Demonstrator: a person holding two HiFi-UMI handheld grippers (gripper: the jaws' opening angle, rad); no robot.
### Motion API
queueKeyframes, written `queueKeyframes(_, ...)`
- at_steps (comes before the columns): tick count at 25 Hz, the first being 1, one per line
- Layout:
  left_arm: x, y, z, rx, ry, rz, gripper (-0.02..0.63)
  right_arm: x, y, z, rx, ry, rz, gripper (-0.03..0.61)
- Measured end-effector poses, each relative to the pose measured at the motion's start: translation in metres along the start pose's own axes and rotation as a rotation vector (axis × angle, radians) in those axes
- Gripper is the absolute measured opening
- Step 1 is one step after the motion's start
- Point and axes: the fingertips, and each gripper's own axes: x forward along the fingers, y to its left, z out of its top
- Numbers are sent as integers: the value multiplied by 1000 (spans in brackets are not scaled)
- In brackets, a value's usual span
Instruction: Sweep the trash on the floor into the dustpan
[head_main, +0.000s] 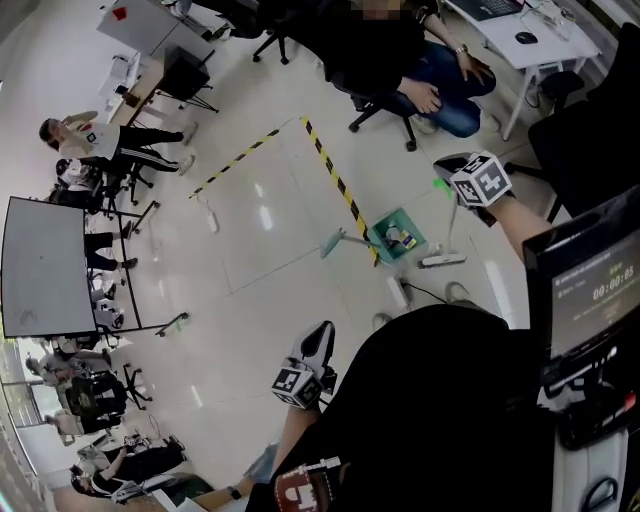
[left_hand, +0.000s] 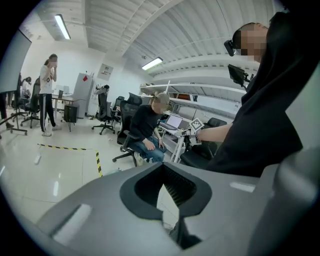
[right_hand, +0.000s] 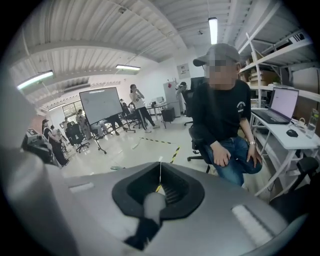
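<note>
A teal dustpan (head_main: 398, 236) stands on the floor beside the yellow-black tape (head_main: 340, 186), with bits of trash in it. Its long handle (head_main: 340, 240) leans away to the left. A white broom (head_main: 443, 260) rests on the floor just right of the dustpan, and its thin handle rises to my right gripper (head_main: 448, 168). That gripper (right_hand: 159, 197) is shut on the broom handle (right_hand: 152, 206), which shows as a pale blur between the jaws. My left gripper (head_main: 318, 342) hangs low near my body, well short of the dustpan, jaws together and holding nothing (left_hand: 165, 200).
A person sits on an office chair (head_main: 385, 112) just beyond the dustpan, next to a white desk (head_main: 520, 45). A white power strip (head_main: 398, 291) and a cable lie near the broom. A whiteboard on wheels (head_main: 45, 265) and more chairs and people stand at the left.
</note>
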Motion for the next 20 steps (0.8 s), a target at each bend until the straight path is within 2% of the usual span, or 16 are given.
queueKeyframes(7, -16, 49, 4, 16, 60, -20, 0, 51, 24, 26, -131, -5, -20, 0)
queueKeyframes(13, -33, 68, 3, -6, 65, 16, 0, 78, 52, 65, -408, -6, 25, 0)
queueKeyframes(15, -34, 72, -2, -19, 61, 30, 0, 87, 54, 71, -402, -15, 57, 0)
queueKeyframes(20, -27, 67, -9, -36, 61, 30, 0, 91, 36, 56, -275, -18, 61, 0)
